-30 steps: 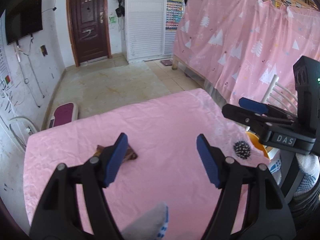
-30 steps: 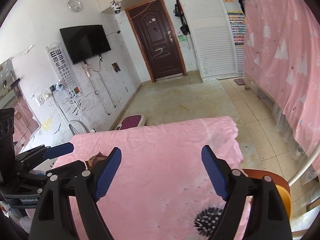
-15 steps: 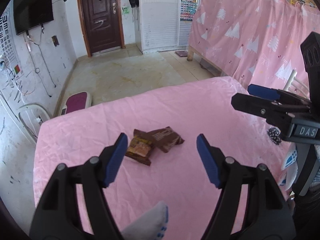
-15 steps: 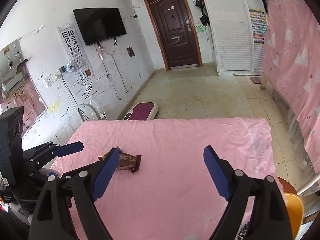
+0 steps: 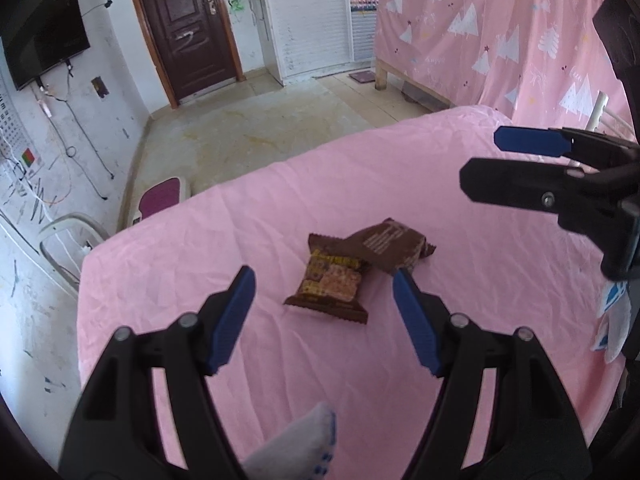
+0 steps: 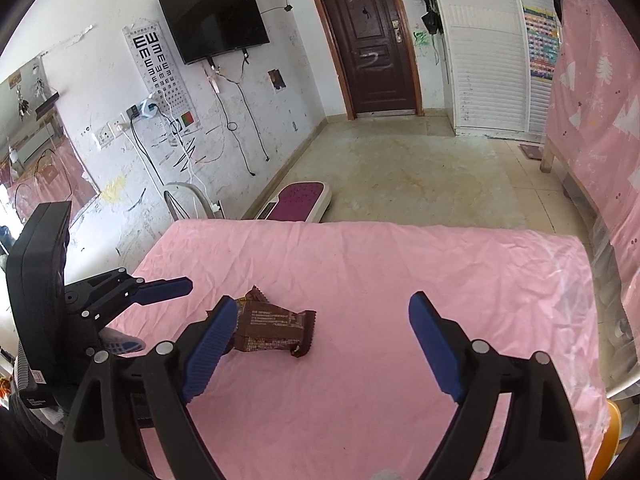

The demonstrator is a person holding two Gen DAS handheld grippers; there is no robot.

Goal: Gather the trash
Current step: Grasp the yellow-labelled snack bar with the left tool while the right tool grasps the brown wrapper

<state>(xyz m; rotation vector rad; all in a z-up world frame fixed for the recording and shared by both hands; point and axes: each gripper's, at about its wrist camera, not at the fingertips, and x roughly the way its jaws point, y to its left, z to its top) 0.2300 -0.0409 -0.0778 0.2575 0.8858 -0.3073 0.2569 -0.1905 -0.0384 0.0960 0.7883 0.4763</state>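
Two brown snack wrappers lie together on the pink tablecloth (image 5: 360,184). The near wrapper (image 5: 330,286) shows a yellow and red print; the plain brown one (image 5: 390,246) overlaps its far right corner. My left gripper (image 5: 324,280) is open, above the table, with the printed wrapper between its blue fingertips. My right gripper (image 6: 320,312) is open and empty; the plain brown wrapper (image 6: 272,330) lies beside its left finger. The right gripper also shows in the left wrist view (image 5: 516,160), and the left gripper in the right wrist view (image 6: 160,290).
The table's far edge drops to a tiled floor with a purple-topped scale (image 6: 298,202). A white chair (image 5: 68,236) stands by the left corner. An orange object (image 6: 610,432) sits off the right edge. Pink curtains (image 5: 500,40) hang at the right.
Both grippers have swung left and tilted down over the table. The two wrappers have come into the middle of the left wrist view and look closer. Both grippers stay open.
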